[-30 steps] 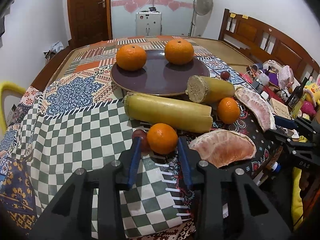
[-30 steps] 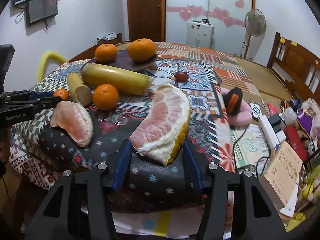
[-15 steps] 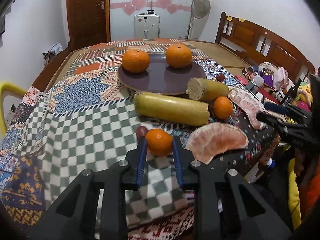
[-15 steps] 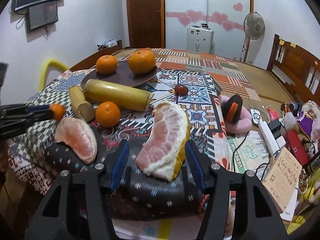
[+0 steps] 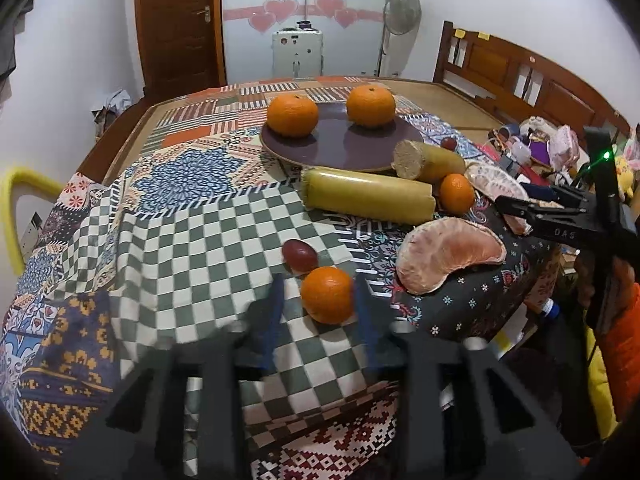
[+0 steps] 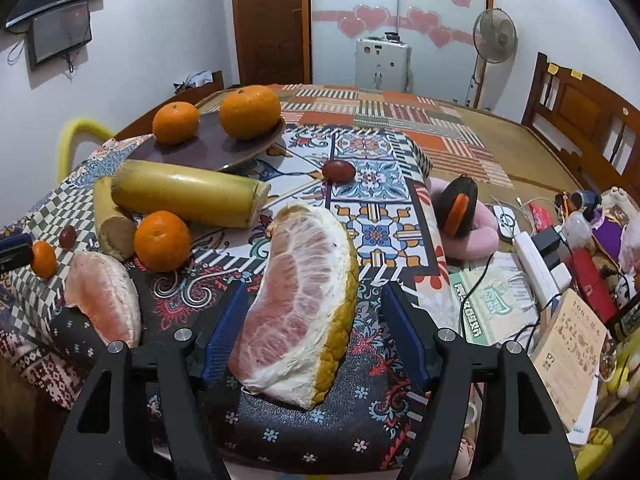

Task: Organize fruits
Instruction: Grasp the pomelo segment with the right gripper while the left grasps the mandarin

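Note:
My left gripper (image 5: 318,316) is shut on a small orange (image 5: 327,294), held above the checked cloth; it also shows in the right wrist view (image 6: 43,259). A red grape (image 5: 300,255) lies just behind it. A dark plate (image 5: 340,140) holds two big oranges (image 5: 293,115). Two sugarcane pieces (image 5: 368,197) and another small orange (image 5: 457,193) lie in front of the plate. My right gripper (image 6: 316,332) is open, its jaws on either side of a pomelo wedge (image 6: 304,300) on the dark cloth. A peeled pomelo segment (image 6: 102,298) lies to the left.
A second red grape (image 6: 338,171) lies on the patterned cloth. A pink cushion with a dark toy (image 6: 460,216), cables, a book (image 6: 568,360) and clutter fill the right side. A yellow chair (image 5: 16,208) stands at the left. The table edge is close under both grippers.
My left gripper has closed on the small orange and lifted it, pulling back from the table. My right gripper stays open around the pomelo wedge and has moved slightly closer.

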